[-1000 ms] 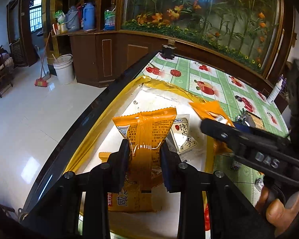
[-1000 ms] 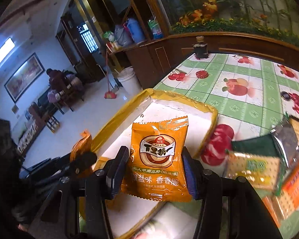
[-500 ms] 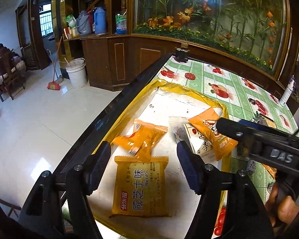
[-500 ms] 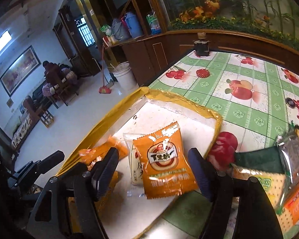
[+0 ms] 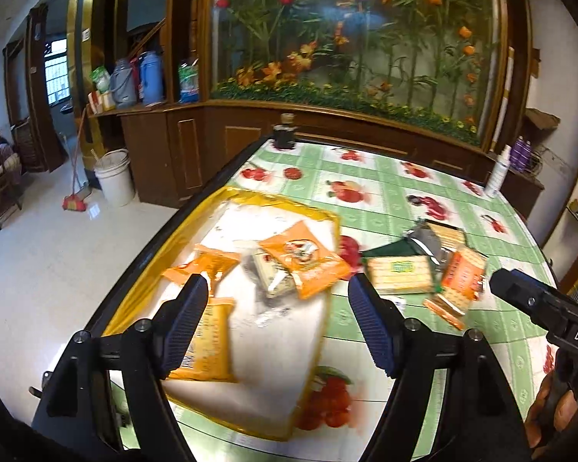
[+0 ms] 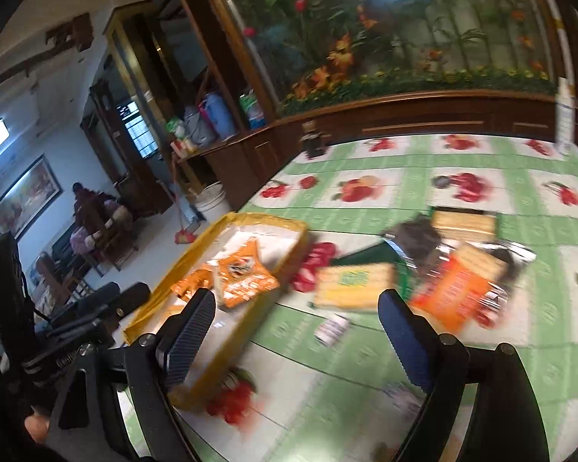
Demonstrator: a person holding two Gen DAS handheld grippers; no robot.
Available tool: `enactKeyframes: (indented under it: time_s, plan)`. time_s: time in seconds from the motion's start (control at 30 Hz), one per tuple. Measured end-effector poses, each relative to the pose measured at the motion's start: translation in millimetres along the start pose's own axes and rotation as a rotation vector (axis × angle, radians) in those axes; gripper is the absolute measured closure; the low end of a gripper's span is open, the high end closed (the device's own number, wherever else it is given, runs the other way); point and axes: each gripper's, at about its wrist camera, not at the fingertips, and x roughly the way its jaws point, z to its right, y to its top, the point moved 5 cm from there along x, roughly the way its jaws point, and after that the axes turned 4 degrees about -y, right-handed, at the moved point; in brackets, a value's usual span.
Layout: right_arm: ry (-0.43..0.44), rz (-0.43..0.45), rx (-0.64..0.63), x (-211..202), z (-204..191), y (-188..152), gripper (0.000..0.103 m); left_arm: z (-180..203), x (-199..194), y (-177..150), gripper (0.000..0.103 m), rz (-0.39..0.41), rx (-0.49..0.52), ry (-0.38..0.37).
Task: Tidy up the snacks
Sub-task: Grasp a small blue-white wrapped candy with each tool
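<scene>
**Snacks split between the yellow tray and the tablecloth, both grippers empty**

Four packets lie inside the yellow tray point(image 5: 142, 285), which sits at the table's edge nearest the room's tiled floor. An orange seed packet point(image 5: 308, 260) rests near the tray's far right side, overlapping a clear-wrapped snack point(image 5: 269, 277) beneath its left edge. To the left lies a crumpled orange packet point(image 5: 200, 265), and nearer the camera a yellow biscuit packet point(image 5: 212, 342) lies flat, partly hidden behind the left gripper's finger.

Outside the tray, on the green fruit-print tablecloth point(image 5: 385, 192), the remaining snacks form a loose pile — a yellow cracker pack point(image 5: 399, 273) just beside the tray's right rim, a dark green packet point(image 5: 385, 250) behind it, a silver foil wrapper point(image 5: 427, 242), a tan cracker pack point(image 5: 449, 235) and an orange cracker pack point(image 5: 460, 277) furthest right. The right wrist view is blurred, so fine print cannot be read there.

The left gripper point(image 5: 277, 323) hovers above the tray with its fingers spread wide, nothing between them. The right gripper point(image 6: 296, 331) hangs over the tablecloth between tray and pile, its fingers likewise wide apart and holding nothing.

Further off, a dark jar point(image 5: 285, 136) stands at the table's far corner and a white spray bottle point(image 5: 497, 173) at the far right edge — beyond them a wooden cabinet with a flower display point(image 5: 350, 38). A white bucket point(image 5: 113, 181) and a broom point(image 5: 75, 200) stand on the floor.
</scene>
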Motion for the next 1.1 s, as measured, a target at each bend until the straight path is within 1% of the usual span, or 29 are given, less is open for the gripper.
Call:
enactKeyframes:
  time_s: [0.1, 0.17, 0.2, 0.33, 0.43, 0.5, 0.57, 0.63, 0.7, 0.77, 0.87, 0.93, 1.1]
  plan:
    - [-0.044, 0.003, 0.035, -24, 30, -13, 0.014, 24, -3, -3, 0.027, -0.006, 0.037, -0.036]
    - [-0.097, 0.001, 0.046, -39, 51, -24, 0.013, 36, -5, -7, 0.026, -0.008, 0.057, -0.053]
    - [-0.12, -0.01, 0.05, -43, 60, -30, 0.012, 42, -4, -10, 0.023, -0.017, 0.062, -0.068]
    - [-0.198, -0.032, 0.069, -58, 95, -50, 0.012, 63, 4, -22, 0.023, -0.07, 0.074, -0.112]
    - [-0.221, -0.037, 0.075, -65, 110, -58, 0.012, 83, 12, -32, 0.023, -0.113, 0.087, -0.155]
    - [-0.227, -0.044, 0.07, -64, 115, -62, 0.012, 91, 19, -37, 0.023, -0.137, 0.103, -0.165]
    - [-0.218, -0.058, 0.062, -60, 115, -64, 0.014, 94, 26, -41, 0.023, -0.151, 0.115, -0.156]
    - [-0.191, -0.075, 0.044, -53, 109, -65, 0.016, 95, 35, -45, 0.023, -0.182, 0.119, -0.17]
    - [-0.16, -0.094, 0.019, -43, 97, -66, 0.021, 96, 44, -48, 0.023, -0.214, 0.107, -0.185]
    - [-0.128, -0.114, -0.015, -33, 83, -66, 0.03, 97, 52, -50, 0.023, -0.238, 0.112, -0.204]
    - [-0.114, -0.146, -0.083, -16, 65, -68, 0.04, 101, 59, -49, 0.023, -0.248, 0.137, -0.201]
    - [-0.093, -0.168, -0.114, -5, 56, -69, 0.04, 103, 65, -48, 0.023, -0.263, 0.15, -0.217]
    - [-0.084, -0.219, -0.207, 20, 39, -74, 0.043, 106, 83, -46, 0.023, -0.296, 0.17, -0.211]
